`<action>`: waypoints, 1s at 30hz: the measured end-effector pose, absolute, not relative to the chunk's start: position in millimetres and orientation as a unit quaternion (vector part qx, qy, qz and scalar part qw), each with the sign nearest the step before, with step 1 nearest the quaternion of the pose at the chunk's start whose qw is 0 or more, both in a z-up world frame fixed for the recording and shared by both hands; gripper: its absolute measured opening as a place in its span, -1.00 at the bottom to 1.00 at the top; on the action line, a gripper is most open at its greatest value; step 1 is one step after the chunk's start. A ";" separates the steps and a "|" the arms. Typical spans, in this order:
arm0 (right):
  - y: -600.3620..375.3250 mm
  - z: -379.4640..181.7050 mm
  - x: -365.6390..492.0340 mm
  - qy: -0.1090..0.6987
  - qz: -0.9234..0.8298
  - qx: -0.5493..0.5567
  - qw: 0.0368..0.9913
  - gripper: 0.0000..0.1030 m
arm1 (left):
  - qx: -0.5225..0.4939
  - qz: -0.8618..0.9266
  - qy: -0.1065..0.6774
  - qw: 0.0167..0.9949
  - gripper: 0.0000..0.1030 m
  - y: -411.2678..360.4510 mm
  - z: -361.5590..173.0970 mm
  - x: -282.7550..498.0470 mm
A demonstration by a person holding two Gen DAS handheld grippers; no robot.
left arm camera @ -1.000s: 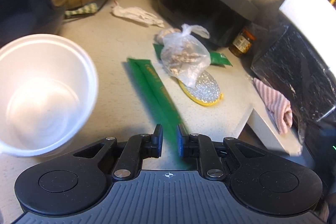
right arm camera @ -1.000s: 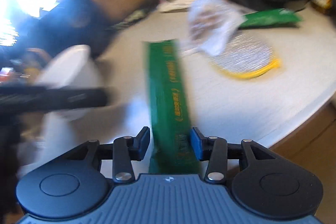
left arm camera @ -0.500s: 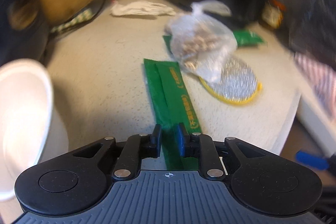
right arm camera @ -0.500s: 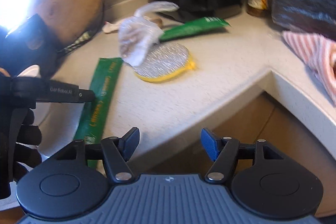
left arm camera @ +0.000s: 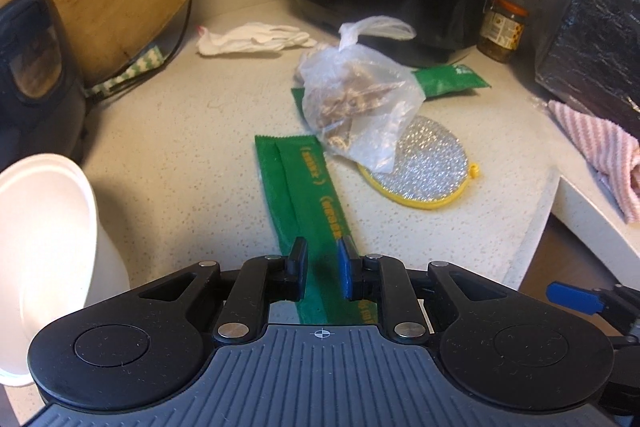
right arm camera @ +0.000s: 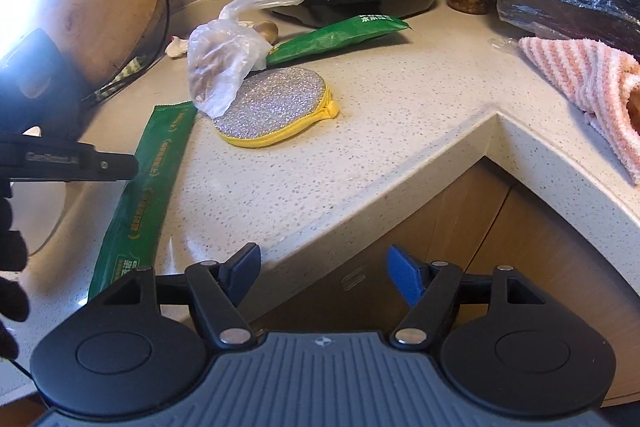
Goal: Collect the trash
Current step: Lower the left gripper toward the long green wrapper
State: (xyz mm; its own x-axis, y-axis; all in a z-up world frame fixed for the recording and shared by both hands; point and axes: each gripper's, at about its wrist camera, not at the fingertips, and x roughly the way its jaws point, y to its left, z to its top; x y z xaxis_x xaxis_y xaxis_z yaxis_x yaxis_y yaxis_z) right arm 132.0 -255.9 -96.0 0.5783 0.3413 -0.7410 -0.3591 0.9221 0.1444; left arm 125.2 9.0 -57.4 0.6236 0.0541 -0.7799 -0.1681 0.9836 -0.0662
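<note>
Straddling the long green wrapper (left arm camera: 308, 203), left gripper (left arm camera: 322, 269) sat narrow, grip unclear; right gripper (right arm camera: 323, 277), just opened, was empty. Next: pinch wrapper, lift to white cup (left arm camera: 44, 247).

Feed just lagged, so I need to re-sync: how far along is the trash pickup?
Done: nothing visibly collected. In hand: nothing. The left gripper jaws have just opened slightly above the long green wrapper, which lies flat on the counter and shows between them. The right gripper jaws have just been opening and are empty. Still to do: that wrapper, the second green wrapper, the plastic bag, the white cloth.
</note>
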 end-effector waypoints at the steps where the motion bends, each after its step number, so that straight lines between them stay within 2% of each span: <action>1: -255.4 -96.1 132.5 0.414 0.197 -0.011 0.888 0.39 | -0.069 0.060 0.427 0.900 -0.63 8.4 -55.1 124.1; 6: -255.5 -95.5 134.8 0.414 0.191 -0.009 0.890 0.39 | -0.074 0.016 0.397 0.915 -0.63 -1.3 -49.7 112.4; 12: -256.0 -90.7 137.6 0.404 0.187 -0.005 0.895 0.39 | 0.120 0.001 0.399 0.909 -0.52 -41.3 -82.4 91.1; 14: -257.1 -89.3 137.7 0.402 0.186 -0.005 0.897 0.39 | 0.140 0.025 0.401 0.905 -0.52 -35.3 -88.7 84.9; 18: -261.0 -89.4 138.9 0.402 0.182 -0.001 0.898 0.39 | 0.111 0.048 0.418 0.900 -0.53 -7.3 -84.9 76.2; 23: -260.2 -92.5 143.2 0.405 0.182 0.003 0.896 0.39 | -0.036 0.054 0.409 0.910 -0.50 30.2 -68.0 84.1; 24: -259.3 -93.0 143.9 0.405 0.184 0.003 0.896 0.39 | -0.037 0.071 0.413 0.907 -0.55 32.6 -69.9 90.0; 26: -257.2 -93.4 144.0 0.405 0.189 0.003 0.895 0.39 | -0.043 0.081 0.426 0.900 -0.49 34.6 -76.6 98.4; 30: -253.8 -96.0 144.8 0.406 0.197 -0.001 0.892 0.39 | -0.028 0.062 0.421 0.905 -0.49 27.4 -81.5 97.9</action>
